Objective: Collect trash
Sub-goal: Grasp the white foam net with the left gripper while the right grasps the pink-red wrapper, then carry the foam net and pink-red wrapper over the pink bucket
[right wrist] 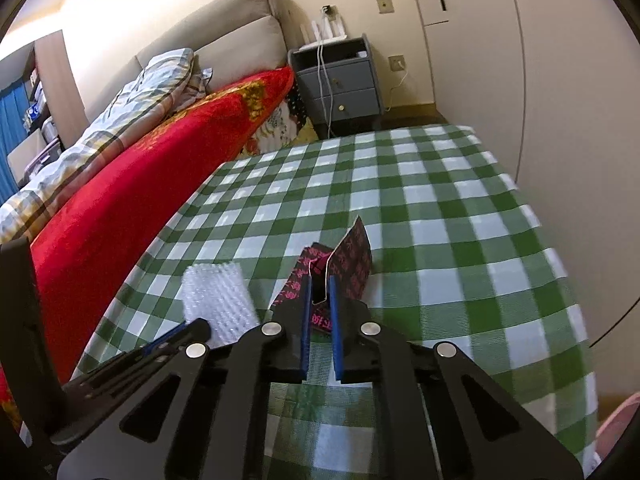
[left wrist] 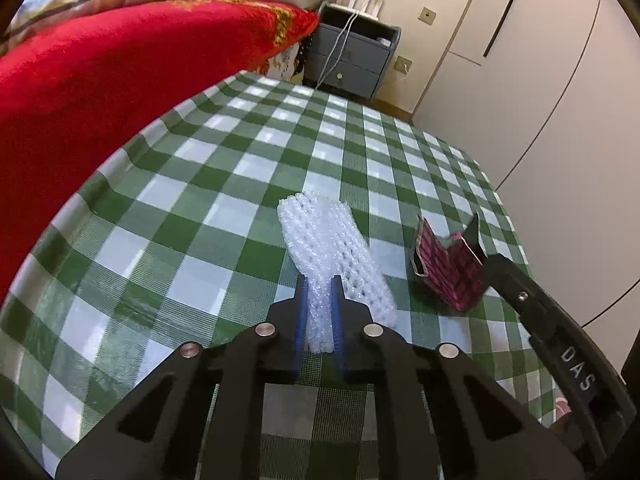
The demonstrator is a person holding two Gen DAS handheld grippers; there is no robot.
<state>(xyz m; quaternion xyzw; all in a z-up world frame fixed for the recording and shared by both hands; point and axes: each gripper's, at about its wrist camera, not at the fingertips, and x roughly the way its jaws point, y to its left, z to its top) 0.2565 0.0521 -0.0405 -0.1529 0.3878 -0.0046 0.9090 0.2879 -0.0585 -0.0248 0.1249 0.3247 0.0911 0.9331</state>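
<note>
Green-check tablecloth (left wrist: 224, 184), red blanket (left wrist: 100, 92) beside; left gripper (left wrist: 320, 284) clamps foam net (left wrist: 320, 236), right gripper (right wrist: 320, 284) wrapper (right wrist: 352, 260).

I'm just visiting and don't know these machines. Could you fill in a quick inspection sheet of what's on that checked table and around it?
Surface: table under a green and white checked cloth, lightly rippled.
Job's things: white foam net and black and pink wrapper, torn open, side by side.
Clutter: nothing seen.
Grippers: left gripper shut on the near end of the net; right gripper shut on the wrapper's edge.
Cables: white leads hang down the front of the nightstand; another runs from a wall socket.
Surroundings: bed with red blanket left of the table, wardrobe doors right.
</note>
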